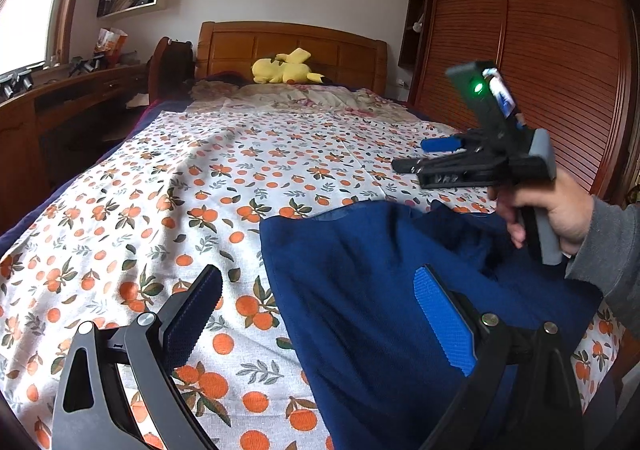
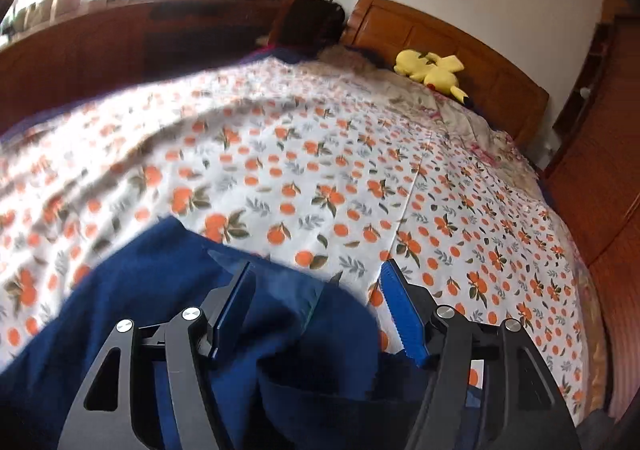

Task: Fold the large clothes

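Observation:
A dark blue garment (image 1: 360,282) lies bunched on the orange-print bedsheet (image 1: 180,190) at the near right of the bed. My left gripper (image 1: 320,314) hangs over the garment's left edge, open wide: its right finger (image 1: 444,326) is above the cloth and its left finger above bare sheet. A hand in a grey sleeve holds my right gripper (image 1: 410,154) in the air beyond the garment's far edge. In the right wrist view my right gripper (image 2: 318,310) stands open above the blue garment (image 2: 140,310), and nothing is pinched between its pads.
A yellow plush toy (image 1: 284,68) lies by the wooden headboard (image 1: 292,46). A slatted wooden wardrobe (image 1: 560,50) runs along the right of the bed. On the left a dark wooden desk (image 1: 60,110) stands under the window. Bare sheet stretches ahead of the garment.

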### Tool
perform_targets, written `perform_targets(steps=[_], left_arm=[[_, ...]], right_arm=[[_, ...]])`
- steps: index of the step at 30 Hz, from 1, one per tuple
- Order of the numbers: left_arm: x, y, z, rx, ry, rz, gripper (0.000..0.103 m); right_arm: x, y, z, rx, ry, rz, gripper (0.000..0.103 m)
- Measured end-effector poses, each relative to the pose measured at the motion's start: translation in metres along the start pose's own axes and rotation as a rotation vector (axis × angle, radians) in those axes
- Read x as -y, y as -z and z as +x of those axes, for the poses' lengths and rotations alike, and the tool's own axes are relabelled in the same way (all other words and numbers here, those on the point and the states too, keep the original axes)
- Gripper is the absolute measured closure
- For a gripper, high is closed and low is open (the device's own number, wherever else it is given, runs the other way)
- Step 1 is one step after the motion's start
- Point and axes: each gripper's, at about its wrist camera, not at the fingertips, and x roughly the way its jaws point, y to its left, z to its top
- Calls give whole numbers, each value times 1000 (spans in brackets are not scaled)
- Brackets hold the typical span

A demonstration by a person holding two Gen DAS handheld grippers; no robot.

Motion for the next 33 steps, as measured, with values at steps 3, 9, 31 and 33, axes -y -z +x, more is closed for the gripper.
perform_targets(steps=[3,9,31,33], left_arm=[[5,-1,2,1,7,5,6],[21,-6,1,32,39,9,6],[49,4,49,-43,83,21,5],[49,4,51,-47,85,17,5]], right_arm=[[7,8,-20,14,-17,-11,41],[45,50,-61,16,-27,52,41],[61,96,23,-267,-191,240,101],[61,94,25,-248,-187,232,101]])
